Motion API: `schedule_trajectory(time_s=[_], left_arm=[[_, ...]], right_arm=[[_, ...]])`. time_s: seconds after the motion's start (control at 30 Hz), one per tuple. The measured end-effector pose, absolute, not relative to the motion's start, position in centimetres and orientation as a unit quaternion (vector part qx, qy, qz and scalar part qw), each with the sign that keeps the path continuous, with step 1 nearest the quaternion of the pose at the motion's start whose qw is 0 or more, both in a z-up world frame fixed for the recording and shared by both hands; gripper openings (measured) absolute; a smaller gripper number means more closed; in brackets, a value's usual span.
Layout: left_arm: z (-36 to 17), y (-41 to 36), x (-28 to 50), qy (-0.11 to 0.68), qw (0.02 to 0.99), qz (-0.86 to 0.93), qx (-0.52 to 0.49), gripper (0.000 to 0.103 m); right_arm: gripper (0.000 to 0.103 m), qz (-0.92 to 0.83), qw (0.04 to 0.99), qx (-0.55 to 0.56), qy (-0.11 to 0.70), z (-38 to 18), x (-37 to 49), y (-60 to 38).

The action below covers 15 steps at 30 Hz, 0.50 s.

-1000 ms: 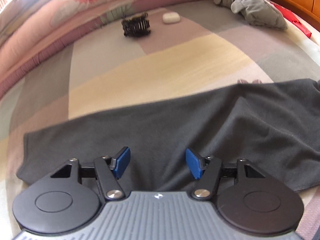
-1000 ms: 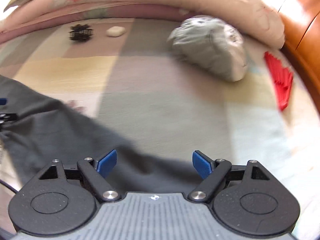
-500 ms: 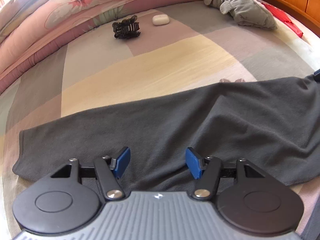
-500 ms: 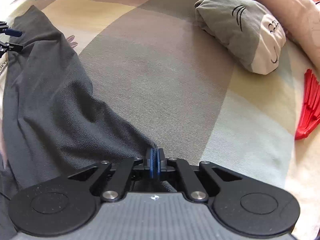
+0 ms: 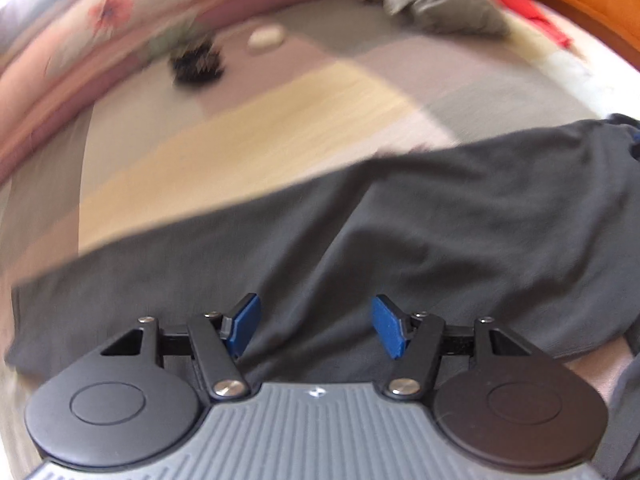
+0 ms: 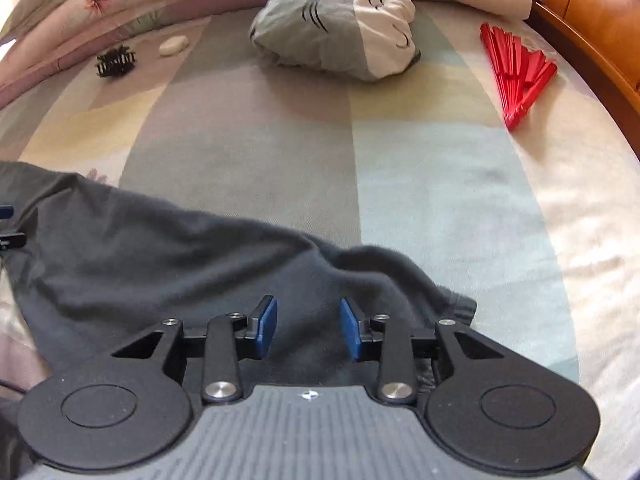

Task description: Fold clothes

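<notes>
Dark grey garment [image 6: 168,264] lies flat on the bed [image 6: 440,200], long axis running crosswise to both sets of jaws, one end under each. Right gripper [image 6: 307,330]: jaws have just been opening, now part open, cloth beneath and between them, pads not pressing on it; nothing held. Bunched waistband-like end [image 6: 456,304] sits just right of the right jaws, touching the bed. Left gripper [image 5: 316,330]: jaws opened a bit wider, standing well apart over the other half of the cloth [image 5: 400,240], empty. View blurred. My read: each hand is nearest its own end; next grab is at the near hem, straight below the jaws.
</notes>
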<state>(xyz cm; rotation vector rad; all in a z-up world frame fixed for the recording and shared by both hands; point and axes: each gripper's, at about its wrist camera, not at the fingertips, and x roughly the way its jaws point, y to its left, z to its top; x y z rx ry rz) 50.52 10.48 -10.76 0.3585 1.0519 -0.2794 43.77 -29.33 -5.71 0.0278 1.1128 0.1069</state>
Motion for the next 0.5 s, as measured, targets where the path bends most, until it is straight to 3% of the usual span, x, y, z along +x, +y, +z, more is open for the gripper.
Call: schedule_trajectory(time_s=[0.13,0.23,0.3,0.43,0.5], left_arm=[[-10.7,12.5,51.0,0.499,0.848,-0.079,0.162,0.068],[-9.4,11.9,51.0,0.489,0.850,-0.073,0.180,0.059],[-8.1,11.0,50.7,0.477,0.858,-0.099,0.161,0.059],[-6.2,7.1,49.1,0.446,0.864,-0.195,0.129,0.060],[-6.0,4.7,47.8,0.428,0.860,-0.249,0.125,0.061]], right_arm=[[0.039,-0.006,0.867,0.036,0.496,-7.3,45.9,-32.0],[0.041,-0.028,0.868,0.025,0.495,-6.4,46.9,-32.3],[0.041,-0.030,0.867,0.021,0.497,-5.5,47.1,-32.3],[0.055,0.059,0.863,0.012,0.502,-3.6,43.8,-29.0],[0.056,0.096,0.858,0.001,0.505,-3.3,41.7,-26.9]])
